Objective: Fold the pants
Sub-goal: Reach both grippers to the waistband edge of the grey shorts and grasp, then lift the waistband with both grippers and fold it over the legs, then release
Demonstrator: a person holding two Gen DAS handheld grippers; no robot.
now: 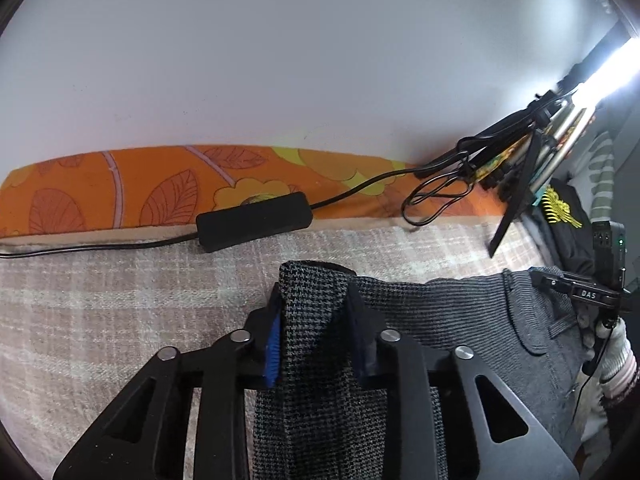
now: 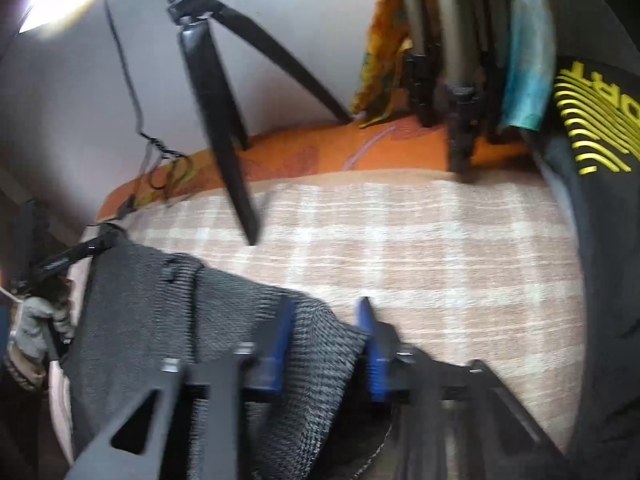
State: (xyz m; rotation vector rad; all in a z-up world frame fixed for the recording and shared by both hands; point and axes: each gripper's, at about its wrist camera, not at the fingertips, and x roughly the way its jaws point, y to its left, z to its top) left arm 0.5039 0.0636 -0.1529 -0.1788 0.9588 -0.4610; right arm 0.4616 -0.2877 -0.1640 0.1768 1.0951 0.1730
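Observation:
Grey houndstooth pants [image 1: 448,320] lie over a beige plaid blanket [image 1: 100,312]. My left gripper [image 1: 316,300] is shut on a raised fold of the pants, the cloth pinched between its blue-padded fingers. In the blurred right wrist view the pants [image 2: 160,320] hang across the lower left. My right gripper [image 2: 326,312] has the pants' edge between its blue pads [image 2: 280,340]; the jaws stand apart and the cloth fills only part of the gap. The right gripper also shows at the right edge of the left wrist view [image 1: 592,292].
A black power adapter [image 1: 254,222] with cable lies along an orange floral cushion [image 1: 120,192] by the white wall. A black tripod [image 2: 224,120] stands on the blanket [image 2: 440,248]. A black bag with yellow print [image 2: 600,200] is at the right.

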